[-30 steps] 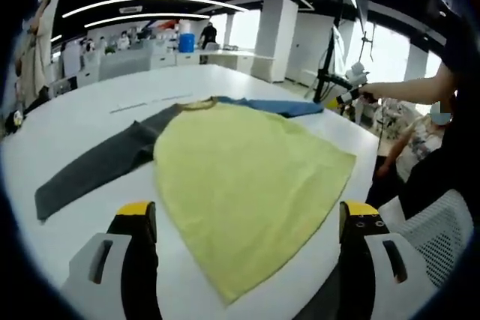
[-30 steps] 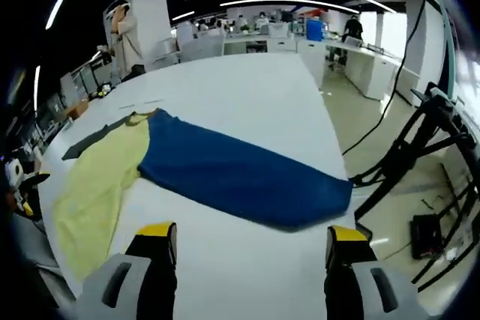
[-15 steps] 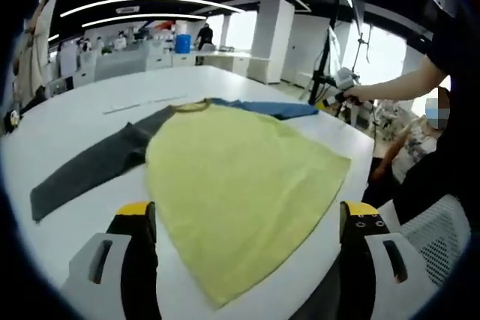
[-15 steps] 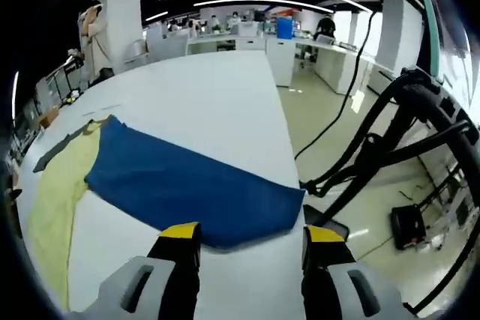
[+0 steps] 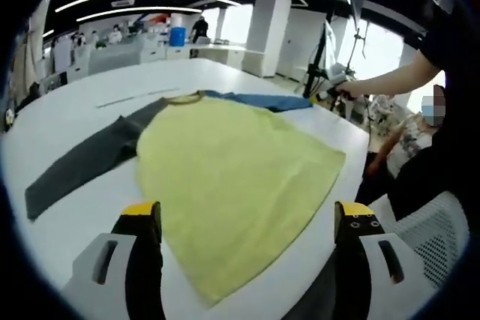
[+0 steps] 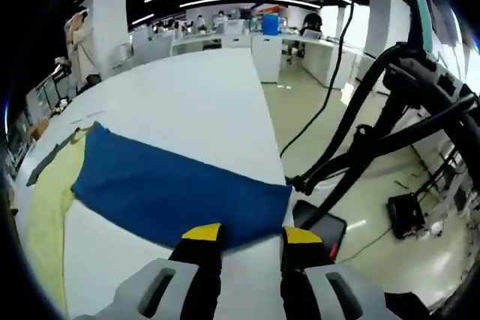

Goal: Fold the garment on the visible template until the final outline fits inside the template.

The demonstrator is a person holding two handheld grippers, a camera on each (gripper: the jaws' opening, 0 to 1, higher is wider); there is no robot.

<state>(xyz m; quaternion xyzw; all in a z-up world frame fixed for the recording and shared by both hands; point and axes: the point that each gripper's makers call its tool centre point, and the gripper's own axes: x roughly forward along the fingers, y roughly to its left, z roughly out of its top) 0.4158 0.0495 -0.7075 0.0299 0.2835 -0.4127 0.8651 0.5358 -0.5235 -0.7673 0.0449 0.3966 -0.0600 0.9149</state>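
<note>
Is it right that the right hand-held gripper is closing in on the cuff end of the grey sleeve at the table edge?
Not quite: the sleeve is blue, not grey. The right gripper view shows the right hand-held gripper at the cuff end of the blue sleeve, at the table edge.

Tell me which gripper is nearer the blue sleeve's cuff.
Right. The right gripper is at the blue sleeve cuff's edge; the left gripper hangs back over the yellow body's hem.
</note>
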